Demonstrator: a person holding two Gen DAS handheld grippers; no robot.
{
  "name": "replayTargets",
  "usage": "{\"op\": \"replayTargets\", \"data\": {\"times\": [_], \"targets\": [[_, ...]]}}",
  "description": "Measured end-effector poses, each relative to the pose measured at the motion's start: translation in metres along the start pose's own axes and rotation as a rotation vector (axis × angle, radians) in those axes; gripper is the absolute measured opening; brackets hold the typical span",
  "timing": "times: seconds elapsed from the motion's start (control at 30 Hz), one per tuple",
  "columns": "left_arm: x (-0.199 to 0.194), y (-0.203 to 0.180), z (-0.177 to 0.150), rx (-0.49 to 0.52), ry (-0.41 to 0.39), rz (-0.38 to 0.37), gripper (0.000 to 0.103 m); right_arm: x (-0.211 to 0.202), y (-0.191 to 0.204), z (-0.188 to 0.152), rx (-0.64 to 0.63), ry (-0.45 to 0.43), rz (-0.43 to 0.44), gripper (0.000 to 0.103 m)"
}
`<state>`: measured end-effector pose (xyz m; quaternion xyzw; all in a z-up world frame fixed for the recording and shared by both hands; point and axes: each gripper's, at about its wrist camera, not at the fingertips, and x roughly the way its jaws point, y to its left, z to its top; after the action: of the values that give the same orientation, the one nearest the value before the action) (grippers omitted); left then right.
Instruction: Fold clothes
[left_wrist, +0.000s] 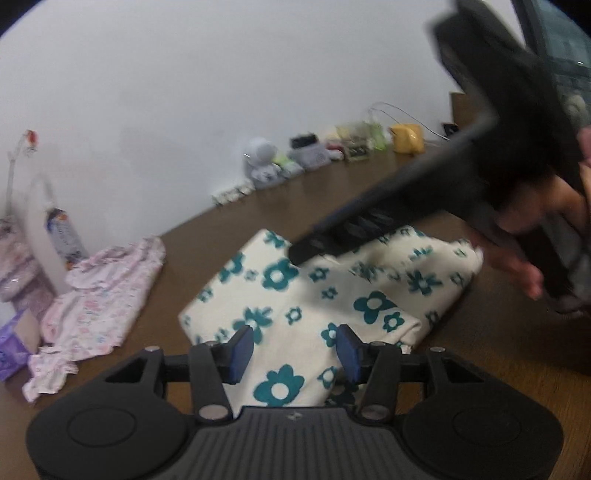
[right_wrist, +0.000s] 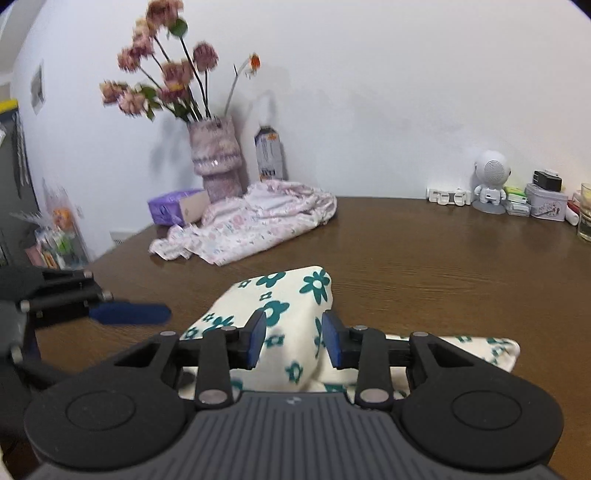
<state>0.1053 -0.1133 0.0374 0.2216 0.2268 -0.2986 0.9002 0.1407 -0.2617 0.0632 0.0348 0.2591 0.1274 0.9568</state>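
On the tabletop (right_wrist: 424, 251) we have the floral cloth (left_wrist: 295, 295) folded compact; pink garment (right_wrist: 255, 225) at 11 o'clock still unfolded. Left claw (left_wrist: 294, 349) and right claw (right_wrist: 294, 341) both apart, empty.

Brown wooden table (right_wrist: 424, 258) bears folded floral cloth (right_wrist: 288, 306), pink garment (right_wrist: 255, 225)

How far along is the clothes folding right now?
Done: the green-flowered cloth lies folded in a compact stack on the table. In hand: nothing; the left hand-held gripper and right hand-held gripper stand open above it, pads apart. Left: the pink garment lies crumpled near the vase.
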Motion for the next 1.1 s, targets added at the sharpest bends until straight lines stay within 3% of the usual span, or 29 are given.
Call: {"op": "replayTargets", "data": {"times": [0.23,0.37,0.43,0.63,0.83,0.97,1.1], "targets": [[-0.004,0.02,-0.007,-0.043,-0.026,-0.085,0.049,0.038,-0.01,-0.004,0.103,0.066,-0.057,0.023],[0.0,0.047,0.006,-0.07,-0.053,-0.029,0.049,0.038,-0.026,-0.005,0.209,0.029,-0.019,0.023],[0.015,0.057,0.009,-0.079,-0.021,-0.015,0.048,0.037,-0.033,0.0,0.249,-0.003,-0.023,0.023],[0.049,0.073,0.001,-0.165,0.048,-0.076,0.048,0.064,-0.044,0.006,0.298,0.035,-0.048,0.02],[0.031,0.082,-0.007,-0.203,-0.008,-0.108,0.048,0.078,-0.055,-0.009,0.367,0.068,-0.039,0.017],[-0.005,0.087,-0.018,-0.196,-0.083,-0.176,0.06,0.055,-0.048,-0.009,0.378,0.003,-0.001,0.019],[-0.027,0.065,-0.03,-0.074,-0.083,-0.189,0.069,0.001,-0.019,-0.014,0.235,-0.058,0.085,0.028]]}}
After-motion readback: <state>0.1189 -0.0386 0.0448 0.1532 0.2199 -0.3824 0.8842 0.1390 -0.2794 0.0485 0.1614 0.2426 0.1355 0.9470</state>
